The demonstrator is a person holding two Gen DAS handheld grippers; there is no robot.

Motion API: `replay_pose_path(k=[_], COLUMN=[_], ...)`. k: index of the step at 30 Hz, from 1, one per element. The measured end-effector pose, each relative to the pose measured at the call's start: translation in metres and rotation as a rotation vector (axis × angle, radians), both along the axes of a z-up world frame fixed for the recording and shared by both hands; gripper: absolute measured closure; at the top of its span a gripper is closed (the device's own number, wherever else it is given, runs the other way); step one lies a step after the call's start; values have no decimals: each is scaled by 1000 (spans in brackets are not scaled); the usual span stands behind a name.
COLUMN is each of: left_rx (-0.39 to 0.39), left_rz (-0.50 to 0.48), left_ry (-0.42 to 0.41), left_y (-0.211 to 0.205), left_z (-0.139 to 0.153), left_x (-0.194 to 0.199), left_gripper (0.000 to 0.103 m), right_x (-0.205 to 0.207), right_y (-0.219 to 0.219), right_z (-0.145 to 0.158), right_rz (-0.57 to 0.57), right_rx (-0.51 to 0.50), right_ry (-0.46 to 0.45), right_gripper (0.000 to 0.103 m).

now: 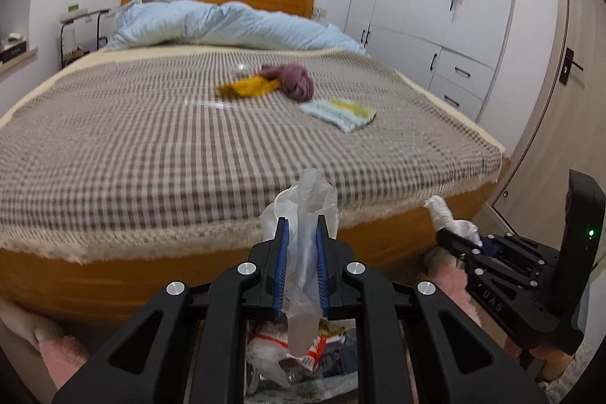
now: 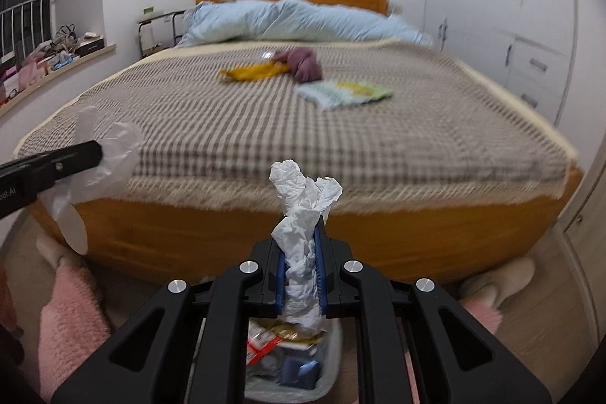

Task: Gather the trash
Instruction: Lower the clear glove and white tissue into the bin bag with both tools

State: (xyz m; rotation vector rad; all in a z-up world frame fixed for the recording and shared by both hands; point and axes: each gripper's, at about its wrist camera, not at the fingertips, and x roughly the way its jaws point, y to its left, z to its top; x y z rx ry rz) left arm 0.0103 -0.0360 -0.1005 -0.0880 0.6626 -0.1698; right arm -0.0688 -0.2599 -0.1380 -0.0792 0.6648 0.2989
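Note:
My left gripper (image 1: 302, 226) is shut on a clear plastic bag (image 1: 303, 211), whose crumpled film sticks up past the blue pads and hangs down below them. Its black finger shows at the left edge (image 2: 57, 161) of the right wrist view, with the plastic bag (image 2: 113, 146) at its tip. My right gripper (image 2: 301, 226) is shut on a crumpled white tissue (image 2: 303, 199); in the left wrist view the right gripper (image 1: 460, 239) appears at the right with the tissue (image 1: 447, 214). Under both grippers stands a trash bin (image 2: 333, 358) lined with a bag and holding several wrappers; the trash bin (image 1: 303, 366) also shows between the left gripper's arms.
A bed (image 1: 227, 139) with a checked cover fills the view ahead; on it lie a yellow cloth (image 1: 250, 88), a purple cloth (image 1: 295, 80), a folded towel (image 1: 341, 110) and a blue duvet (image 1: 227, 21). White wardrobes (image 1: 435, 6) stand at the right. Pink slippers (image 2: 72, 320) are on the floor.

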Motion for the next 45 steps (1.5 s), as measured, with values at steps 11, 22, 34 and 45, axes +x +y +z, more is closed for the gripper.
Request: replay_pose_path(k=[11,22,34,45], left_rx=[3,8,18,2], left_rz=[-38,-49,-51,-55], left_ry=[93,194,258,361], left_y=[-12,-15,-18,-19], left_z=[-43,-82,-108,-157], left_x=[-3,-1,8,21], left_gripper=[92,92,92,92], right_x=[0,4,6,4], right_y=[9,12,11,5], right_z=[-38,-74,-104,-135], right_rz=[34,36,31,35], right_rx=[17,5,-24,-35], right_ry=[106,190,259,320], right_gripper=[90,90,90,90])
